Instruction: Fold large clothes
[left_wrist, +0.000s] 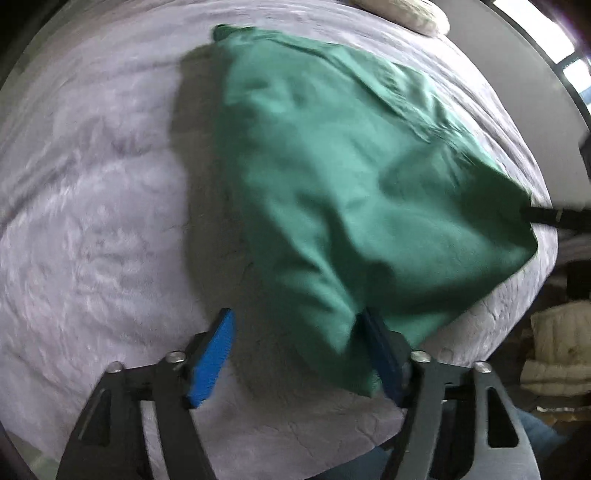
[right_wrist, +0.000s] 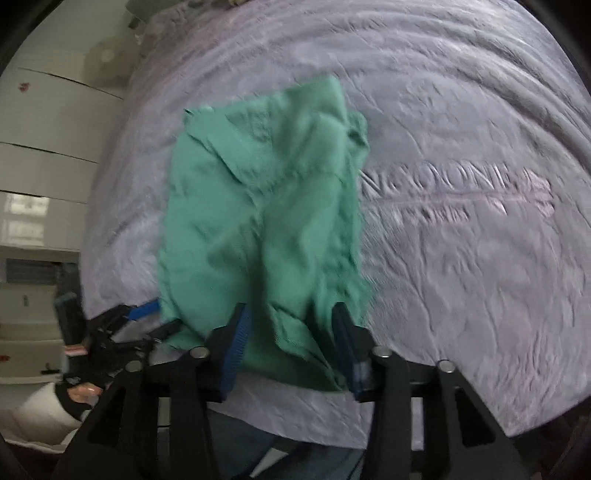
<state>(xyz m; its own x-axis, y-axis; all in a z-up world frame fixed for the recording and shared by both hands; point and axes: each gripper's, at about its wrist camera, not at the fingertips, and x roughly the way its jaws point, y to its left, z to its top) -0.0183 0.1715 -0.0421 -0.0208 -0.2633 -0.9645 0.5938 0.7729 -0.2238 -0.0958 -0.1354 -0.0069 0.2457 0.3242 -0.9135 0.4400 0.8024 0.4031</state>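
A green garment (left_wrist: 332, 166) lies folded and rumpled on a lilac bedspread (left_wrist: 92, 221). In the left wrist view my left gripper (left_wrist: 295, 317) is open wide over the near corner. That corner drapes against the inner side of the right blue pad (left_wrist: 380, 354), and the left pad (left_wrist: 214, 354) is bare. In the right wrist view the garment (right_wrist: 258, 184) runs down between the fingers of my right gripper (right_wrist: 290, 310), whose jaws stand apart without pinching it. The left gripper (right_wrist: 144, 314) shows at the cloth's left corner.
The bedspread (right_wrist: 461, 221) stretches far to the right with its near edge just below the grippers. A pale pillow (left_wrist: 402, 14) lies at the far end. White drawers (right_wrist: 44, 129) stand left of the bed, and a cream padded item (left_wrist: 561, 347) sits beside it.
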